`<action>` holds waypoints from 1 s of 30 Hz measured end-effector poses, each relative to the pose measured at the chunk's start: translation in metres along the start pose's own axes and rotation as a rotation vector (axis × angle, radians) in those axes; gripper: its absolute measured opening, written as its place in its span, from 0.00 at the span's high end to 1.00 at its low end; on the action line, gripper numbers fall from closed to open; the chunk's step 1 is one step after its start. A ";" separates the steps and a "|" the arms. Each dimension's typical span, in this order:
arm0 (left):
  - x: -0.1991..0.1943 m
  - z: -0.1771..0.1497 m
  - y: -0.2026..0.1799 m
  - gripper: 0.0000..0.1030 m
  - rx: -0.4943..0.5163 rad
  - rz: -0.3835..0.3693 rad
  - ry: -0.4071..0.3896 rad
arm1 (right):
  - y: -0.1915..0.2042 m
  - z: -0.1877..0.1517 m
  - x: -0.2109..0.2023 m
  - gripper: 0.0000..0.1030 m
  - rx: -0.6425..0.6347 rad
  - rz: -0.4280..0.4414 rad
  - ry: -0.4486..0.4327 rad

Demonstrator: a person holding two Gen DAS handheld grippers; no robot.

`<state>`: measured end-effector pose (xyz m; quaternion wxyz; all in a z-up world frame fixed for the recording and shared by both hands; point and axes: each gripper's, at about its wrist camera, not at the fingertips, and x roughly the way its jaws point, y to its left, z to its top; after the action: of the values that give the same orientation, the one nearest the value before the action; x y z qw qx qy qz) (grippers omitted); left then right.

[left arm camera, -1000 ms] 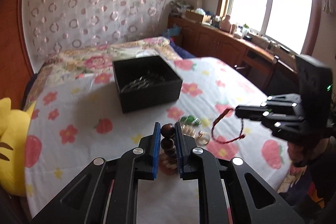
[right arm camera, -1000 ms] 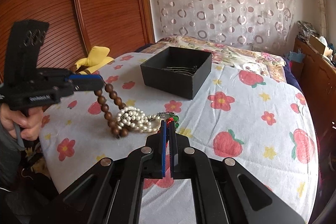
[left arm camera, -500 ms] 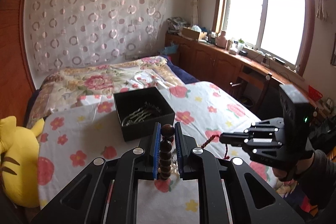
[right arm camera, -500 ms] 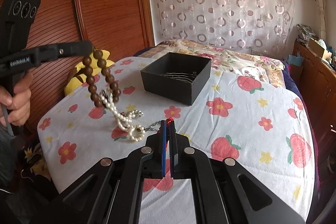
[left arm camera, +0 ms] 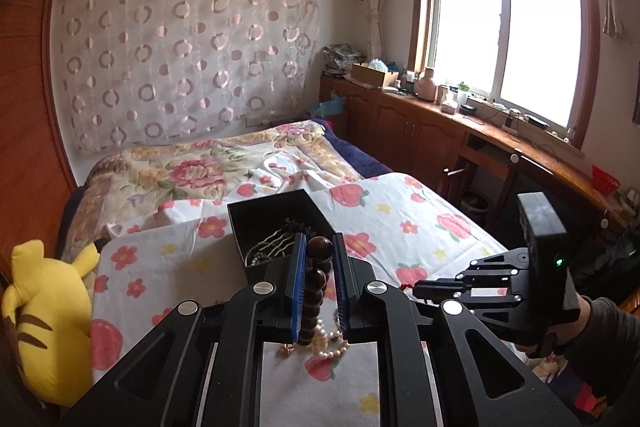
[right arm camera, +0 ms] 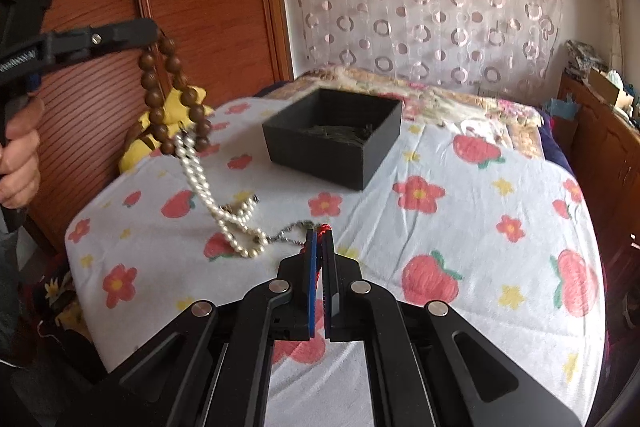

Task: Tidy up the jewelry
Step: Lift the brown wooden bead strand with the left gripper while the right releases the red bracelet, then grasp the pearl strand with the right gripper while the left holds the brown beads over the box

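Left claw (right arm camera: 154, 31) pinching the wooden bead bracelet (right arm camera: 172, 99), upper left; floppy pearl strand (right arm camera: 212, 195) snagged below (untangle gently). Right claw (right arm camera: 318, 243) clamps red cord (right arm camera: 320, 229).

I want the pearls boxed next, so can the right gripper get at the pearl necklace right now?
Probably not yet. The right gripper is shut on the red cord, and the pearl necklace hangs snagged on the wooden bead bracelet in the left gripper.
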<state>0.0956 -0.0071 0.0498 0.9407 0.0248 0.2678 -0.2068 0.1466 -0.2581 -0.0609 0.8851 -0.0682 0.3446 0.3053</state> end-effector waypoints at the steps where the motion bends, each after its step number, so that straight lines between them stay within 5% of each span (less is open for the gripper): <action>1: 0.000 0.000 0.001 0.88 -0.002 -0.001 0.001 | 0.001 -0.001 0.003 0.95 -0.006 0.001 0.007; 2: 0.001 0.000 0.001 0.88 -0.003 0.000 0.001 | 0.003 -0.001 0.004 0.95 -0.017 0.001 0.005; 5: 0.000 0.000 0.001 0.88 -0.002 -0.002 -0.002 | 0.006 0.001 0.008 0.62 -0.008 0.018 -0.005; 6: 0.000 0.000 0.001 0.88 -0.002 -0.002 -0.006 | 0.008 0.004 0.009 0.60 -0.005 0.037 -0.012; 19: -0.006 0.007 -0.005 0.88 0.003 -0.012 -0.032 | 0.068 0.041 0.051 0.60 -0.082 0.174 0.002; 20: -0.007 0.007 -0.004 0.88 -0.002 -0.012 -0.032 | 0.069 0.044 0.055 0.66 -0.085 0.173 0.001; 21: -0.008 0.007 -0.004 0.88 -0.005 -0.009 -0.033 | 0.068 0.046 0.056 0.92 -0.084 0.177 0.002; 30: 0.000 -0.002 0.009 0.88 -0.026 0.076 -0.009 | 0.052 0.059 0.014 0.92 -0.111 0.176 -0.084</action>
<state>0.0983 0.0009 0.0478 0.9493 0.0217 0.2653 -0.1675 0.1576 -0.1899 -0.0212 0.8634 -0.0736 0.2943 0.4031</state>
